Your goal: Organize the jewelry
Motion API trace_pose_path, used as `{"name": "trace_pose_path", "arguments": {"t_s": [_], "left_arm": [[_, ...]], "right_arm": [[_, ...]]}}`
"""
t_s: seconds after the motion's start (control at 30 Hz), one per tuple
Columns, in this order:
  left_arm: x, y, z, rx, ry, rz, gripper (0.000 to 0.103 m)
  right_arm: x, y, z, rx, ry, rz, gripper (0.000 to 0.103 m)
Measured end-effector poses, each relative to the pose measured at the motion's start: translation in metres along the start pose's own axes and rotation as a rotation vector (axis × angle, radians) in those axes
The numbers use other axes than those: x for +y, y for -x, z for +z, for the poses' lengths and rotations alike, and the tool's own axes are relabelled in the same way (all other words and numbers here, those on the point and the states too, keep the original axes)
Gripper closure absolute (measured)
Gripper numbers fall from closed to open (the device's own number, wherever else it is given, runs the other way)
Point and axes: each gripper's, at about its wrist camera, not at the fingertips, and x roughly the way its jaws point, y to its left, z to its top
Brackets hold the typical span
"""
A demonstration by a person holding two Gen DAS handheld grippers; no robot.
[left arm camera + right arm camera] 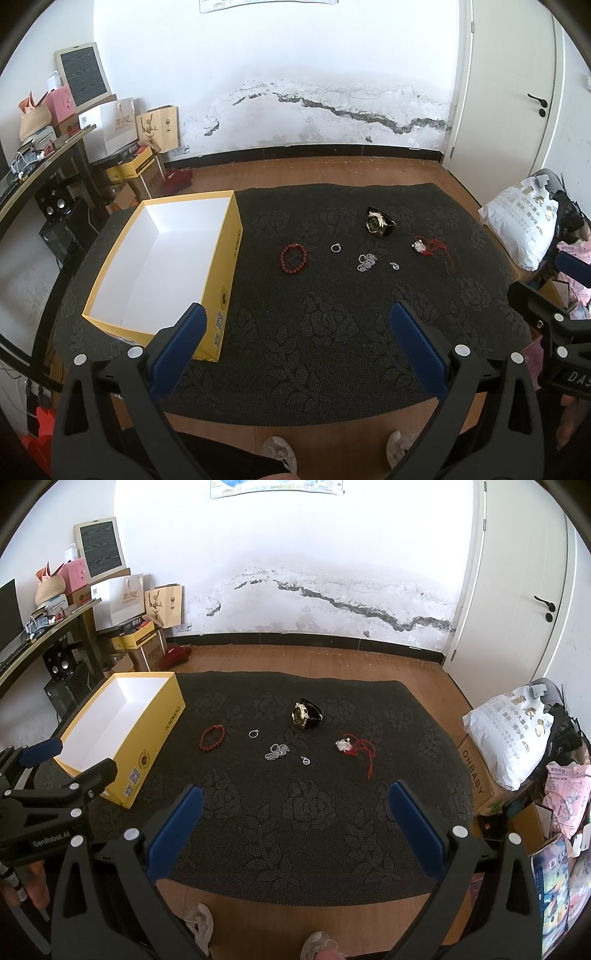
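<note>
An open yellow box (pixel 225 258) (pixel 155 720) with a white, empty inside stands at the left of a dark flowered mat (pixel 314 332) (pixel 295 812). On the mat lie a red bead bracelet (pixel 293 257) (pixel 212 736), a silver ring (pixel 335 247) (pixel 253 733), a silver chain (pixel 365 261) (pixel 276 752), a small silver pendant (pixel 394 265) (pixel 306 760), a black and gold watch (pixel 378 220) (pixel 306 712) and a white charm on red cord (pixel 424 246) (pixel 349 746). My left gripper (pixel 299 314) and right gripper (pixel 295 794) are both open and empty, held above the mat's near part.
A desk (pixel 37 162) with boxes and paper bags (pixel 118 125) stands at the left. A white bag (pixel 513 731) on a cardboard box (pixel 472 771) and packages sit right of the mat. A white door (pixel 517 572) is at the back right. Shoes (pixel 279 450) show below.
</note>
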Motion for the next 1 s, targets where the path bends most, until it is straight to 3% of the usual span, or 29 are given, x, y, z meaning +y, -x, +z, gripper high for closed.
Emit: {"name": "trace_pose_path", "arguments": {"t_s": [1.0], "left_arm": [[-0.0021,0.0003,0.0000,0.000,-0.004,0.002,0.006]], "right_arm": [[0.0030,0.0013,0.0000,0.001,0.001,0.001,0.006]]}}
